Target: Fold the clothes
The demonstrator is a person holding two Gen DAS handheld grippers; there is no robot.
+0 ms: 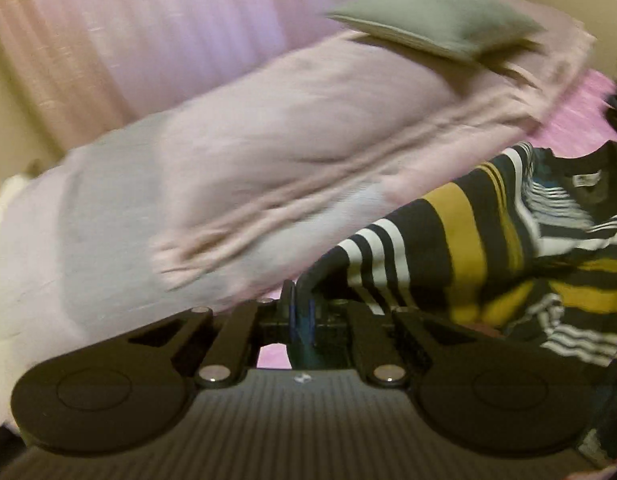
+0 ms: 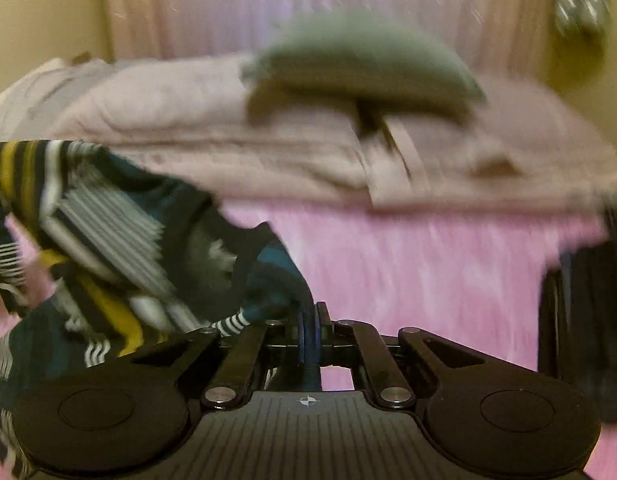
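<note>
The left gripper (image 1: 298,304) has its two fingers pressed close together, and a dark edge of the striped shirt (image 1: 460,240) is pinched between them. The right gripper (image 2: 310,320) is squeezed tight too, and it bites on another dark edge of the same shirt (image 2: 108,248). So both hands hold the shirt at once, one on each side. The shirt has dark, white and yellow stripes, and it hangs bunched and wrinkly between the two grippers, up off the pink bed cover (image 2: 408,264). It is not flat and it is not folded. Both pictures are smeared, so the hands seem to be moving fast. I think the shirt is being lifted or shaken out so it can be laid flat for folding. Next, the two grippers need to pull apart so the cloth goes smooth, then lower it onto a bare part of the pink cover without letting go too soon. Farther back lies a pile of pale pink bedding (image 2: 228,148) with a grey-green pillow (image 2: 360,64) on top, and a pale curtain (image 2: 308,4) hangs behind it.
</note>
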